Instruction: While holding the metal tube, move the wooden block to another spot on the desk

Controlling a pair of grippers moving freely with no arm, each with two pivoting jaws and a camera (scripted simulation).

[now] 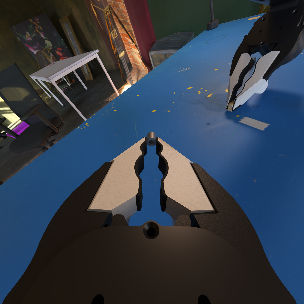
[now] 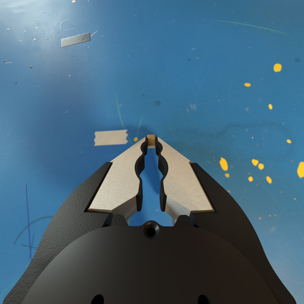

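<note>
**A:** Left gripper (image 1: 151, 141) is clamped on the metal tube (image 1: 151, 139), pinched right at the fingertips, bore facing back along the fingers, so its long axis runs with them. It looks to sit above the blue desk (image 1: 181, 164), though how high I can't tell.

**B:** And the right gripper (image 2: 151, 141) is clenched on the wooden block (image 2: 151, 140), also at the very tips. The block sits just beside the pale strip of tape (image 2: 111, 137), with a yellow paint spot (image 2: 135, 139) between them.

**A:** From the left wrist view the block (image 1: 230, 105) is at or just off the desktop, the fingers pointing steeply down at it. I can't tell if it touches.

**B:** That's the hinge: the block lies straight ahead in the right gripper's own grip, well apart from the tube. Any shift away from the tape counts, I'd judge.

**A:** Surface is scuffed blue, spattered yellow, with a second grey tape strip (image 2: 75, 39) farther from the pale one.

**B:** Beyond the desk edge: a white table (image 1: 65, 67), a dark office chair (image 1: 32, 125), a brick column (image 1: 126, 37).
</note>
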